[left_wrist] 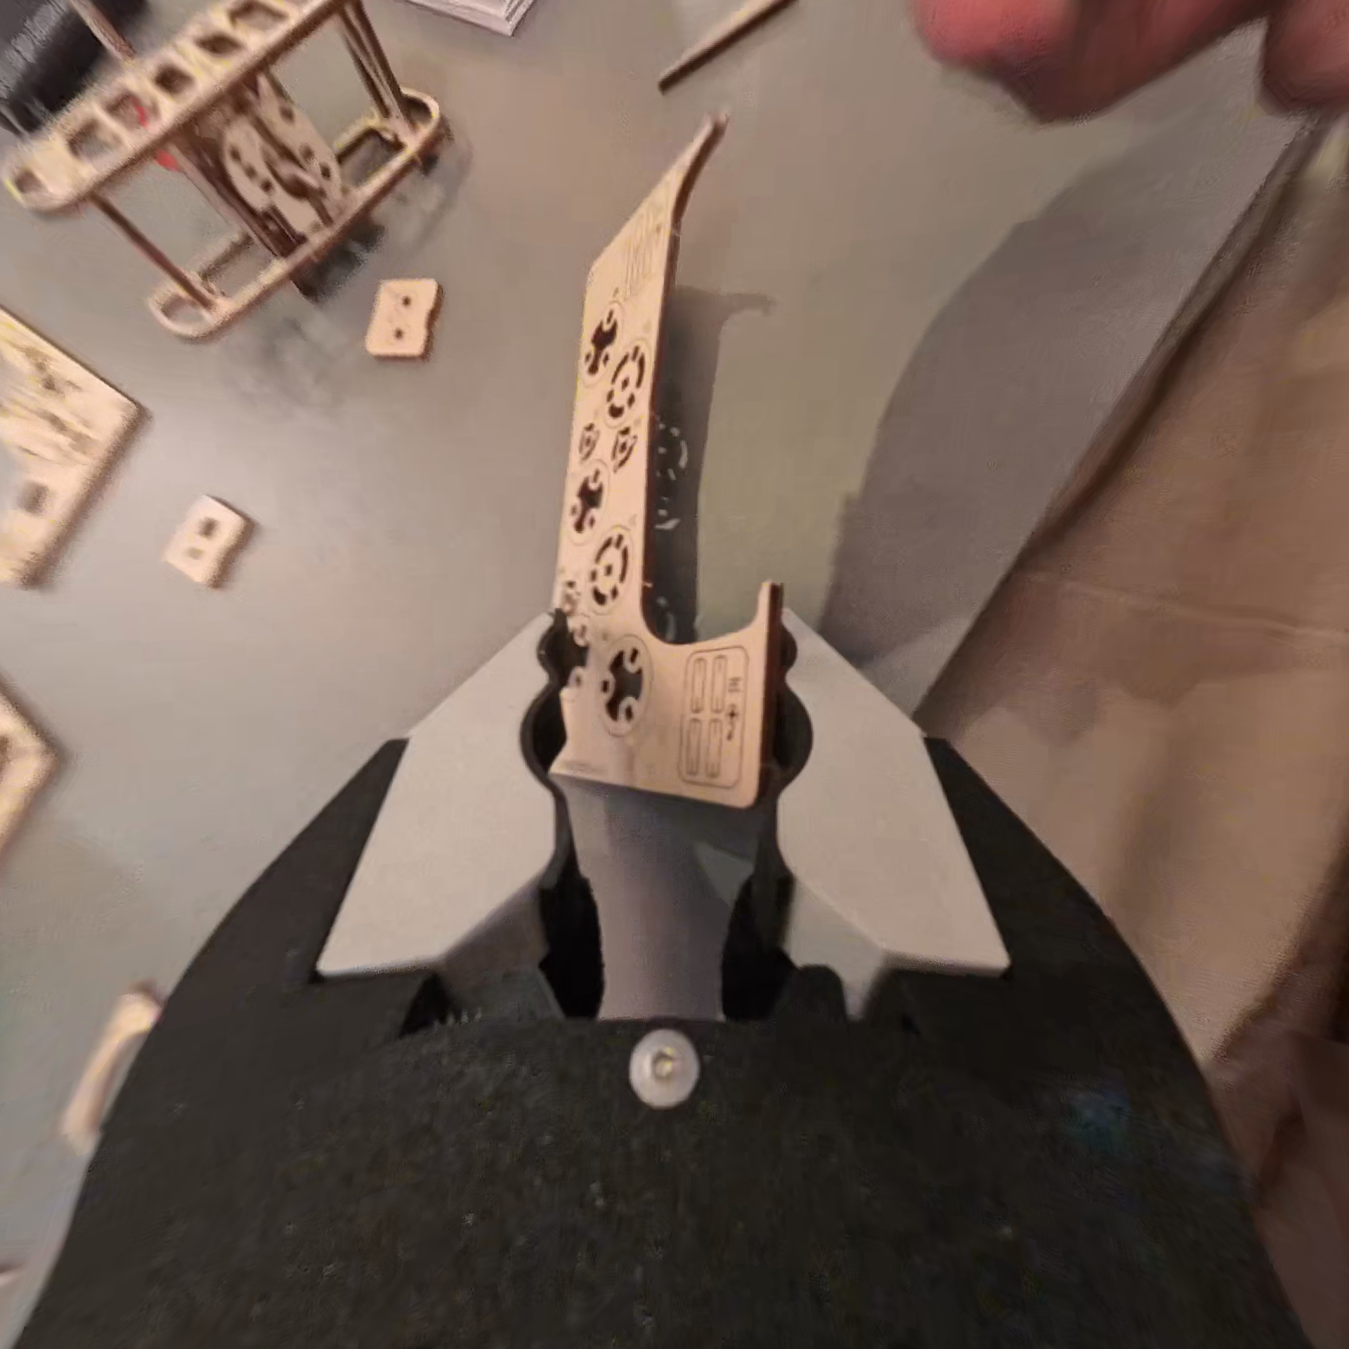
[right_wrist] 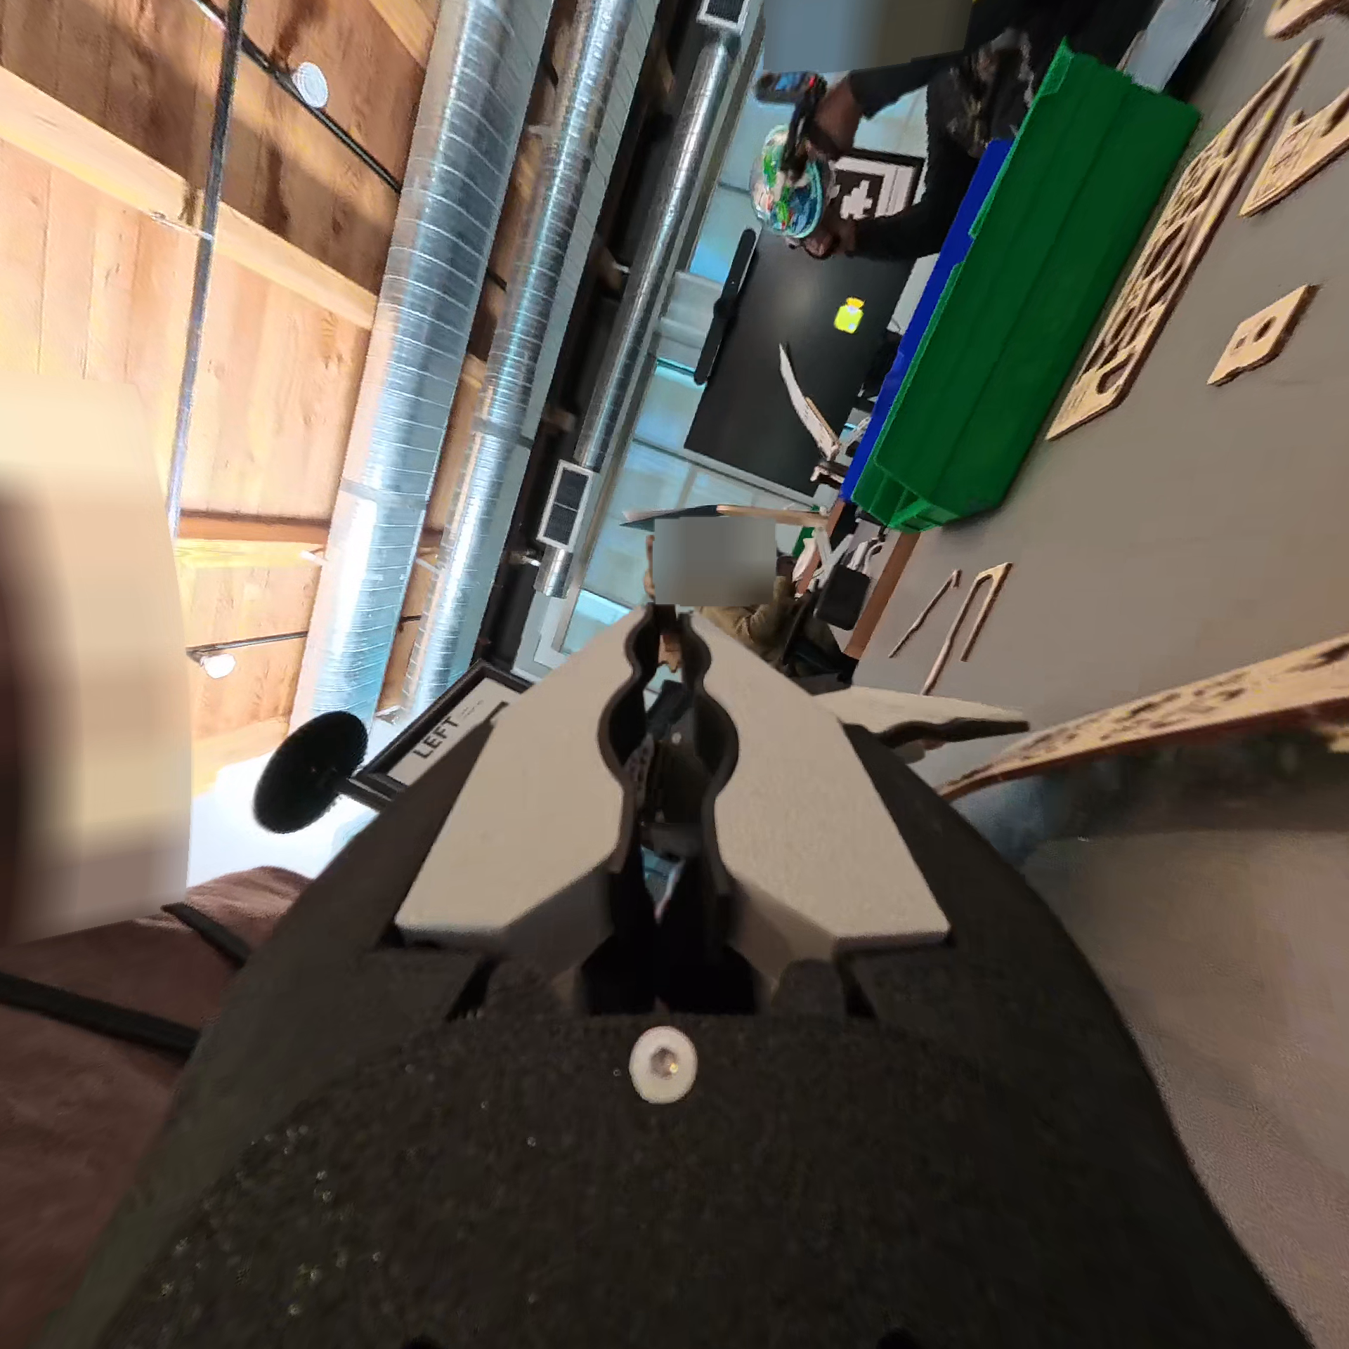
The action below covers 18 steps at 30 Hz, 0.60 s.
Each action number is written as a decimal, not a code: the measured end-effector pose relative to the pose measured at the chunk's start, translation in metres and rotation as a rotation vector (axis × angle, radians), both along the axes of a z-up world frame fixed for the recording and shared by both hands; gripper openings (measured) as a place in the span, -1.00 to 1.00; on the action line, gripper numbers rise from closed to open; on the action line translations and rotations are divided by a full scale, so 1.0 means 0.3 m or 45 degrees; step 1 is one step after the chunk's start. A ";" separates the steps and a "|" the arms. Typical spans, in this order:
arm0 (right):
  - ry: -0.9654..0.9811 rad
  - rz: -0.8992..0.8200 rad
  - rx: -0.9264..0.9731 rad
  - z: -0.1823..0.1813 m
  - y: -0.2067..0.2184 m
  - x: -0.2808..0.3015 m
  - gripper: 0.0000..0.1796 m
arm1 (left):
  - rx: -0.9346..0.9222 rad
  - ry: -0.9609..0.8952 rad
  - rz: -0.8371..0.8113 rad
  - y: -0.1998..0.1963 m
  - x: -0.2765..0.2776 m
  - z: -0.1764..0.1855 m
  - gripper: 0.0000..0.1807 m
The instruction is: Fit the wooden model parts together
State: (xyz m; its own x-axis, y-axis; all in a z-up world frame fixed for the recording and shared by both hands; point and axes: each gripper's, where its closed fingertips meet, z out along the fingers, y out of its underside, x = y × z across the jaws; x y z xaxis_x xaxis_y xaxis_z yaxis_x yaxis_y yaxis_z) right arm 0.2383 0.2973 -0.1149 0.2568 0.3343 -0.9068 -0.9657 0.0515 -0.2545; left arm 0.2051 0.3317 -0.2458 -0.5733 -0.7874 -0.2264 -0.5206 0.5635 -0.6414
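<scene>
My left gripper (left_wrist: 668, 657) is shut on a thin laser-cut wooden sheet (left_wrist: 620, 452) with round cut-out parts. It holds the sheet upright above the grey table (left_wrist: 379, 642). A partly built wooden model (left_wrist: 219, 168) stands at the far left. Two small wooden plates (left_wrist: 403, 317) (left_wrist: 208, 540) lie near it. My right gripper (right_wrist: 668, 631) is tilted sideways and points out into the room, its jaws almost together. A small tan sliver shows between its tips; I cannot tell whether it is held. The held sheet (right_wrist: 1168, 715) shows blurred in the right wrist view.
More wooden sheets (left_wrist: 51, 438) lie at the left edge, and others (right_wrist: 1168, 241) beside green (right_wrist: 1022, 292) and blue (right_wrist: 942, 277) bins. A U-shaped strip (right_wrist: 971, 613) and a thin stick (left_wrist: 723, 40) lie loose. A blurred hand (left_wrist: 1095, 51) is at top right. The table edge (left_wrist: 1095, 467) runs along the right.
</scene>
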 end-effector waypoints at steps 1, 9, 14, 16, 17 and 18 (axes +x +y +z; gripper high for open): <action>-0.013 -0.014 -0.027 -0.012 -0.004 0.003 -0.96 | -0.113 0.044 -0.003 -0.003 -0.014 0.009 -0.38; -0.042 -0.026 -0.155 -0.048 -0.031 -0.013 -0.97 | -0.339 -0.097 -0.075 0.044 -0.066 0.160 -0.36; -0.061 0.072 -0.160 -0.024 -0.018 -0.097 -0.96 | -0.192 -0.490 -0.215 -0.080 -0.028 0.345 -0.47; -0.057 0.099 -0.135 -0.003 -0.016 -0.124 -0.97 | -0.146 -0.525 -0.253 -0.131 -0.022 0.351 -0.51; -0.061 0.109 -0.143 -0.003 -0.015 -0.136 -0.97 | -0.158 -0.542 -0.240 -0.144 -0.017 0.359 -0.55; -0.064 0.119 -0.142 -0.003 -0.014 -0.148 -0.96 | -0.196 -0.554 -0.243 -0.158 -0.018 0.371 -0.62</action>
